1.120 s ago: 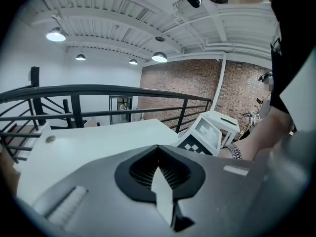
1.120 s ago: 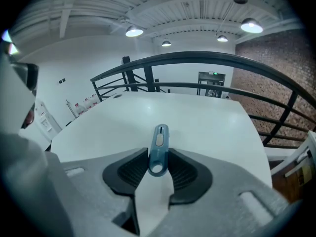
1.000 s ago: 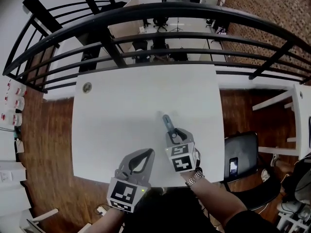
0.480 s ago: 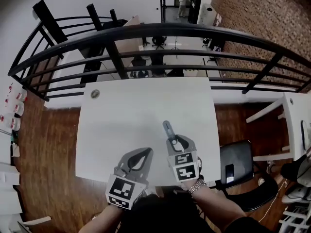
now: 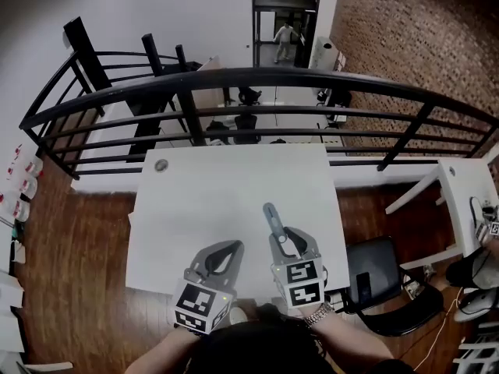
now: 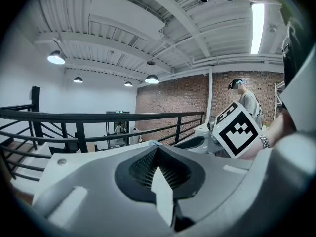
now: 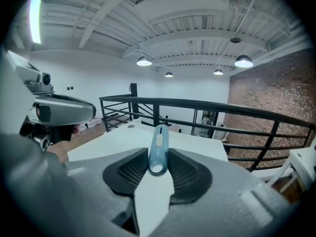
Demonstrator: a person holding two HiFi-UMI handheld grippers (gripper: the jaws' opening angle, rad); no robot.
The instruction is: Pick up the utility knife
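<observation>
- The white worktop carries little: a small round grommet sits near its far left corner, well away from both tools.
- A black railing runs along the far edge of the worktop. Beyond it lies a lower floor with desks and office chairs, and a person stands in a distant doorway.
- A dark chair stands just right of the worktop. There is a flat dark item on its seat, too small to name.
- The utility knife is clamped in the right hand-held gripper and held above the near half of the worktop, with nothing blocking it.
- The knife's long axis follows the line of the gripper — away from the person toward the railing, leaning slightly left in the head view.
- In the right gripper view, the blue-grey knife has its holed end pinched between the pads of the right hand-held gripper, and its slotted end sticks out past them.
- Whether a blade is out cannot be made out.
- The left hand-held gripper hangs beside the right one. In its own view, the left hand-held gripper has its jaws together on nothing.
- The person's arms are cut off by the bottom edge of the head view; only a wristwatch shows.
</observation>
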